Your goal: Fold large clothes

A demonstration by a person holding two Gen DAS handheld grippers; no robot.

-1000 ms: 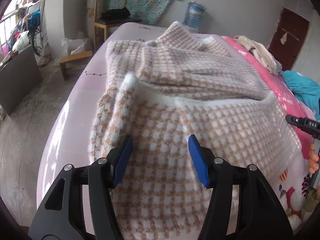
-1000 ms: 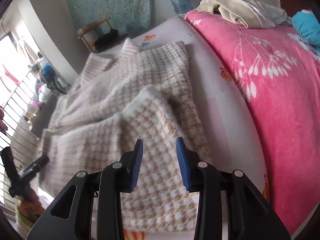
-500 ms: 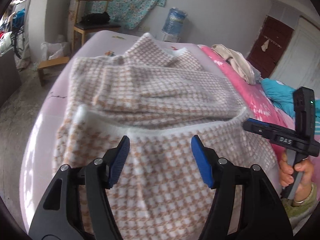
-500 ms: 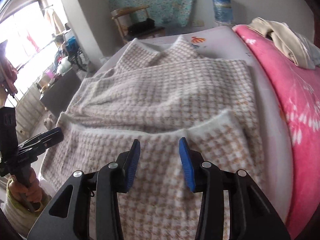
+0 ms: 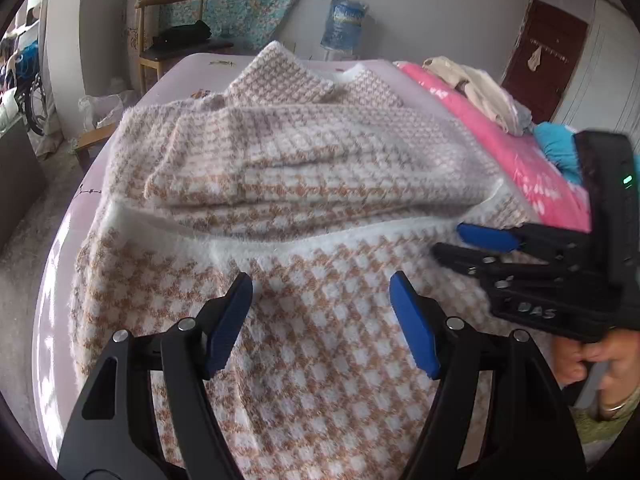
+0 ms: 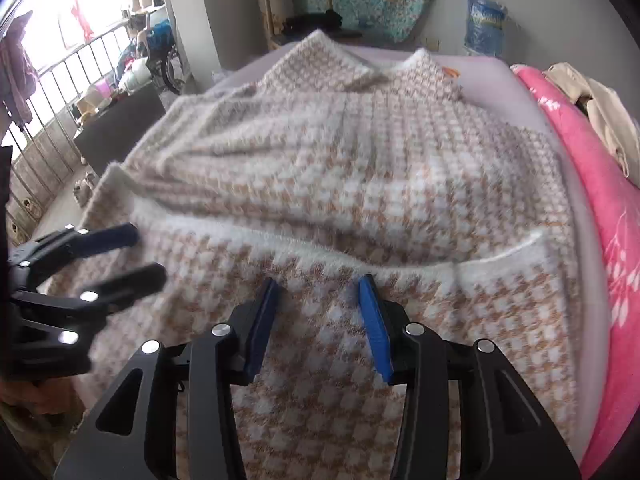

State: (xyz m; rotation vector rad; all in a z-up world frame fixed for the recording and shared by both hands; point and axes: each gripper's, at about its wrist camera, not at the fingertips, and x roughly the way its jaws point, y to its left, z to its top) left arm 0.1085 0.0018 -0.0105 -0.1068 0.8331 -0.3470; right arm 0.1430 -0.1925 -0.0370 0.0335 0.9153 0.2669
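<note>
A checked sweater [image 5: 320, 184], brown and white with a fluffy white hem, lay spread on the bed [image 5: 192, 68], its lower part folded up over the body so that the white hem ran across the middle. It reached from the near edge of the bed toward the far end, beside a pink blanket [image 5: 532, 160] along the right edge.

The left hand-held gripper [image 5: 320, 312] hovered above the folded panel with its blue pads [image 5: 228, 320] apart and nothing between them; its jaws had just been opening, standing wider than a second before. The right hand-held gripper [image 6: 320, 320] likewise hung over the near part of the sweater, pads parted and clear of the cloth, its jaws also just opening from a narrower gap.

Compared with a second earlier, the right view had swung level, so that the sweater ran straight ahead rather than slanting. In the left view the right hand-held gripper [image 5: 472, 244], held by a hand [image 5: 588, 356], had come in from the right edge to sit just beside the hem's right end.
</note>
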